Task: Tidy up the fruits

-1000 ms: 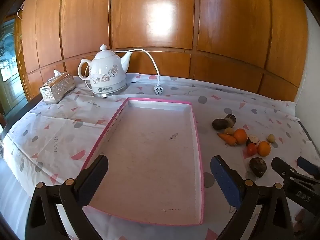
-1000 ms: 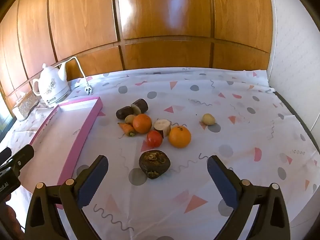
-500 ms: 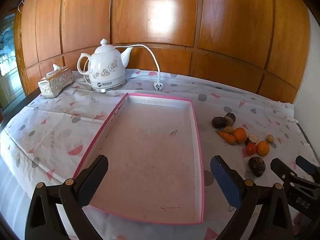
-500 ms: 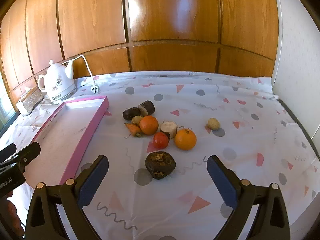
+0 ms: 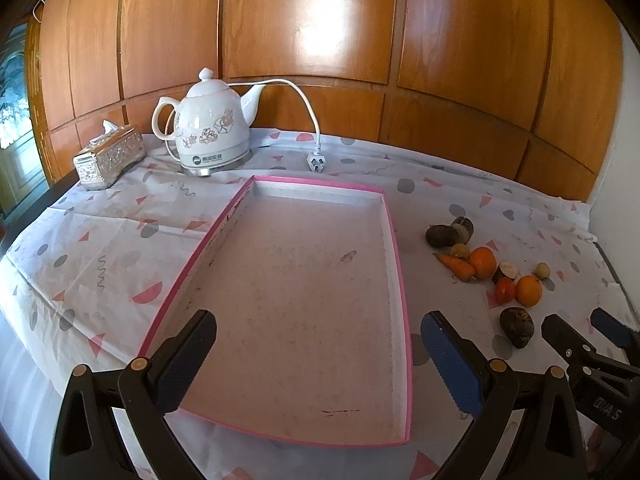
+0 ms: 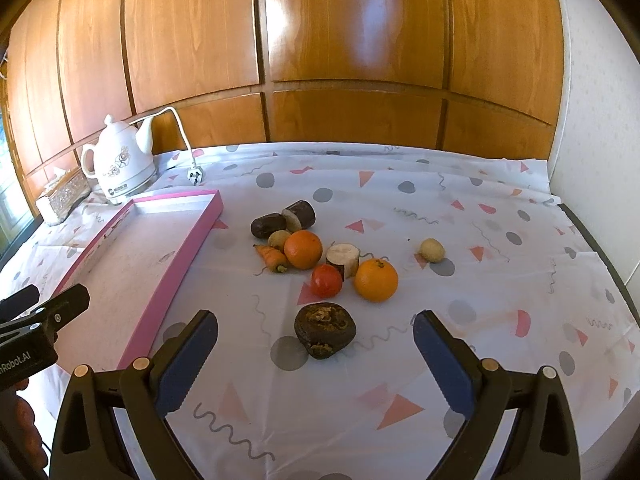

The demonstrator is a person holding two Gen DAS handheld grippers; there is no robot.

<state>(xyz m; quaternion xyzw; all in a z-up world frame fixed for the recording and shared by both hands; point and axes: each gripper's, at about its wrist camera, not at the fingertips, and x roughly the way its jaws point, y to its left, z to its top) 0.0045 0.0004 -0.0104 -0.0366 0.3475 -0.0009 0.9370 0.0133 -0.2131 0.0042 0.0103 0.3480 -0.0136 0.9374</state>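
A shallow pink-rimmed tray (image 5: pixel 394 240) lies on the patterned cloth, its inside bare; my left gripper (image 5: pixel 318 356) hovers open over its near end. To the tray's right sits a cluster of produce: two oranges (image 6: pixel 303 249) (image 6: pixel 376 280), a red tomato (image 6: pixel 326 280), a small carrot (image 6: pixel 272 256), dark brown pieces (image 6: pixel 268 225), a cut pale chunk (image 6: pixel 343 259), and a small pale one (image 6: pixel 432 250) apart to the right. Nearest me is a dark wrinkled lump (image 6: pixel 325 330). My right gripper (image 6: pixel 316 360) is open just short of that lump, holding nothing.
A white floral kettle (image 5: pixel 210 136) with a cord and plug (image 5: pixel 316 162) stands behind the tray, a silver tissue box (image 5: pixel 110 158) to its left. Wood panelling backs the table; a white wall (image 6: pixel 592 120) bounds the right side.
Both grippers have pulled back and lifted slightly, so table and fruit look a little farther off. Both stay open; nothing on the table has moved.
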